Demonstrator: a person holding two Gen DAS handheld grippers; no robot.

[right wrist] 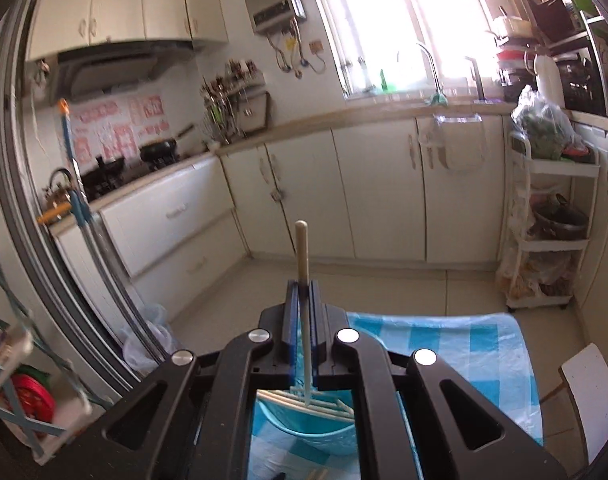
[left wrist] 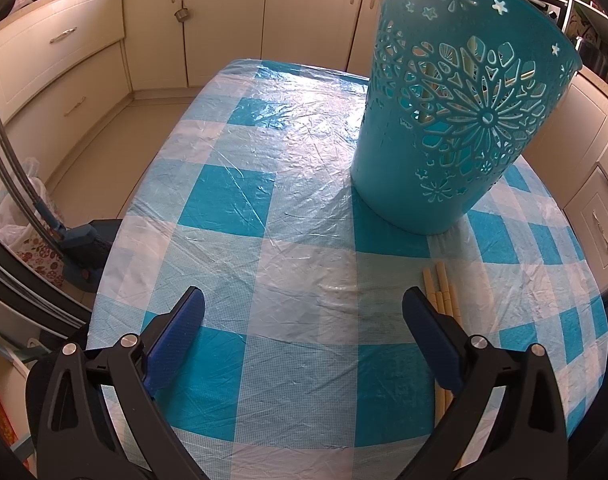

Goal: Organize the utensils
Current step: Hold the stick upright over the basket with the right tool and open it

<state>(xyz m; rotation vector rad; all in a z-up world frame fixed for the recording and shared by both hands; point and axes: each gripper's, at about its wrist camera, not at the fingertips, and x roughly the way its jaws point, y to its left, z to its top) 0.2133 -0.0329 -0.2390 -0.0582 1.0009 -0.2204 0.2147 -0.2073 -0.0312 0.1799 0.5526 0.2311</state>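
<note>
Chopstick [right wrist: 302,248] sitting clamped between the pads of the right tongs [right wrist: 302,292], pointing up and away past the fingertips, thin end running back down between the arms toward the basket [right wrist: 304,436] below. Holding narrow, pads pressed on the stick on both sides. Showing, under the tongs, more pale sticks [right wrist: 311,402] leaning inside the basket, across its rim.

Basket [left wrist: 443,120] standing upright on the checked surface [left wrist: 264,208] in the left wrist view, teal, walls cut through with flower patterns, pale sticks glimpsed behind the cutouts. Lying flat just in front of the basket, near the right finger of the left tongs [left wrist: 304,312], a few loose chopsticks [left wrist: 439,284], side by side, partly hidden under that finger. Hanging over the surface with the left tongs wide apart, nothing between the blue pads [left wrist: 180,328], neither pad touching the sticks as far as can be told.

Covering the surface, a blue and white checked plastic cloth, creased and shiny. Ringing the room beyond, cream cabinets [right wrist: 383,188], a pan [right wrist: 160,150] on the stove, a window [right wrist: 403,20] glaring bright over the sink, a white rack [right wrist: 551,232] of bags and pots to the right, a mop [left wrist: 80,240] leaning beside the surface at the left.
</note>
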